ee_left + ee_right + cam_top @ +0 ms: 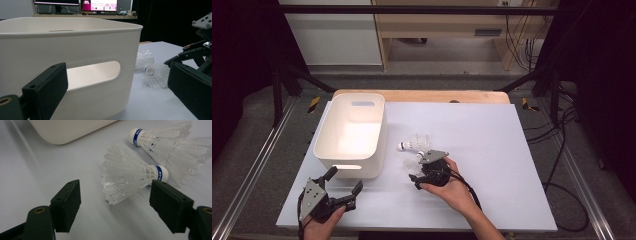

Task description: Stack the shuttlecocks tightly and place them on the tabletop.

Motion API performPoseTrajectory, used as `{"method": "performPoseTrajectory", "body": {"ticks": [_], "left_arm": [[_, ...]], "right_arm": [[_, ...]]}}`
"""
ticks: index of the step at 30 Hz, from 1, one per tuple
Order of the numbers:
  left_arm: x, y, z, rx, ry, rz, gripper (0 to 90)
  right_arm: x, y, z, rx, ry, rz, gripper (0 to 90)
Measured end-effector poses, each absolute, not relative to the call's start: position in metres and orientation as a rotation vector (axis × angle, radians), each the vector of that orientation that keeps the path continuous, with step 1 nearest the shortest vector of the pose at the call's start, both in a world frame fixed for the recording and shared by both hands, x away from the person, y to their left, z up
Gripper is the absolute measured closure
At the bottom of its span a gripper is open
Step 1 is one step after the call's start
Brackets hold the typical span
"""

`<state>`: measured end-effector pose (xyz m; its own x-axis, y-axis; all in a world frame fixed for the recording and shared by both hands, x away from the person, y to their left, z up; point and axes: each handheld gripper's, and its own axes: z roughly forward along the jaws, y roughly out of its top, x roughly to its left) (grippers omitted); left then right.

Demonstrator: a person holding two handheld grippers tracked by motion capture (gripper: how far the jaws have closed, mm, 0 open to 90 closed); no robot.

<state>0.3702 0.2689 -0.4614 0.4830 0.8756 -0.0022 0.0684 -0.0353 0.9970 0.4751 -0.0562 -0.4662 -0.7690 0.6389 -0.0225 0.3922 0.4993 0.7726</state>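
White sheeting covers the worktop (pixel 492 200), which stands in a dark-curtained bay with pale wooden furniture behind it. At the left of this surface stands a white, round-cornered plastic bin (pixel 332 156) with slot handles in its end walls. The high view looks into the bin and shows nothing inside it.

Two white plastic shuttlecocks with blue-banded white caps lie on their sides just right of the bin. The nearer shuttlecock (pixel 130 178) rests close beside the farther shuttlecock (pixel 170 141), their skirts overlapping in the right gripper view; whether they touch cannot be told.

Status, as judged: the work in hand appears to be moving the shuttlecocks into the bin. No item has been transferred. Both shuttlecocks remain on the worktop, so both pickups and both placements are outstanding.

Right gripper (pixel 115 205): jaws released and set wide, tilted down toward the nearer shuttlecock. The skirt lies just ahead of the gap between the pads; the cap sits close by the right-hand pad. No contact is evident, and nothing is grasped.

Left gripper (pixel 343 181): jaws released and wide apart, holding nothing. It sits low near the front corner of the worktop, aimed at the bin's near wall and handle slot, without touching it.
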Motion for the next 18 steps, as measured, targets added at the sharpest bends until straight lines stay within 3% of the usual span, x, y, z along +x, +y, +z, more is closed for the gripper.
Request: {"method": "performPoseTrajectory", "body": {"ticks": [18], "left_arm": [[0.3704,0.2681,-0.4614,1.476,0.869,0.803,3.1]], "right_arm": [[0.4796,-0.0568,-0.4665,0.917,2.405,1.142,44.2]]}}
